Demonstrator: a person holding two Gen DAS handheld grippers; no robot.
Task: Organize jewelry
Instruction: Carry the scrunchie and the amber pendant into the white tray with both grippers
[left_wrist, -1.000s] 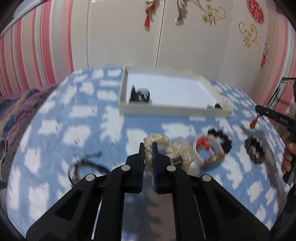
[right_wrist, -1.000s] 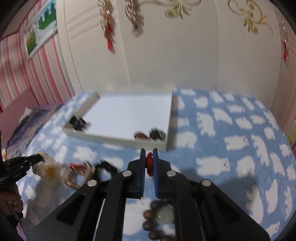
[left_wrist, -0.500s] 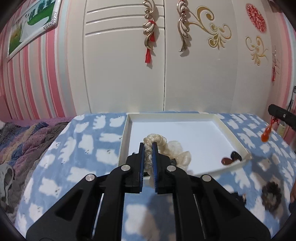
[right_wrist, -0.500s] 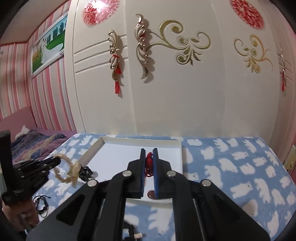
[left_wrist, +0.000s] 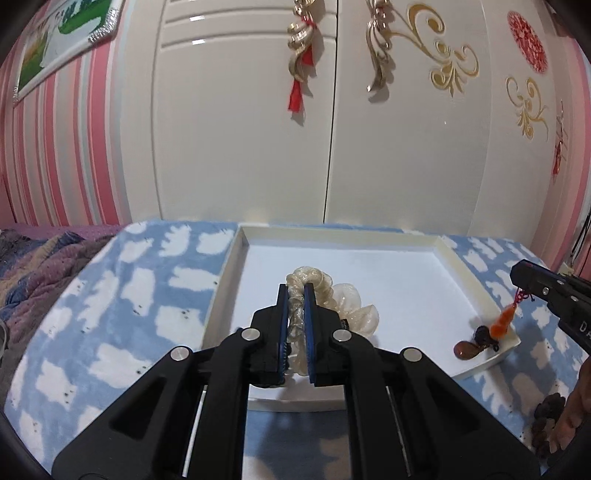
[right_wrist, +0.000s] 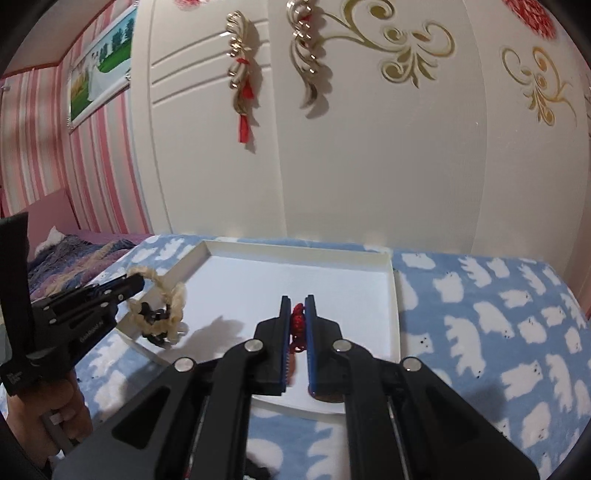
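Jewelry is in both our tools and in the white tray (left_wrist: 229, 291). At far left, we see a purple knitted blanket (left_wrist: 40, 266) beside the blue blanket with white bears (left_wrist: 122, 306) that carries the tray; whether a bed or a counter lies under it we cannot tell. Our left tool (left_wrist: 295, 291) is clamped on a cream ruffled scrunchie (left_wrist: 332, 299), which hangs over the tray's near-left part; in the right wrist view that scrunchie (right_wrist: 173, 299) dangles just inside the tray's left wall (right_wrist: 184, 266), near a small black piece (right_wrist: 153, 317) that we cannot tell is touching it or not. The tray's middle and far half show bare white floor, with low walls all around. Further right, our right tool (right_wrist: 297, 317) is closed on a red knotted cord (right_wrist: 297, 325) above the tray's near-right part; from the left wrist view the cord's orange pendant (left_wrist: 502, 321) hangs under that tool (left_wrist: 524, 277), just over the tray's near-right corner. In that corner lie a brown drop-shaped stone (left_wrist: 467, 349) and a dark bead cluster (left_wrist: 482, 334), close against the right wall. Outside the tray at far right, a dark beaded bracelet (left_wrist: 546, 424) rests on the blanket beside our right hand (left_wrist: 570, 417).
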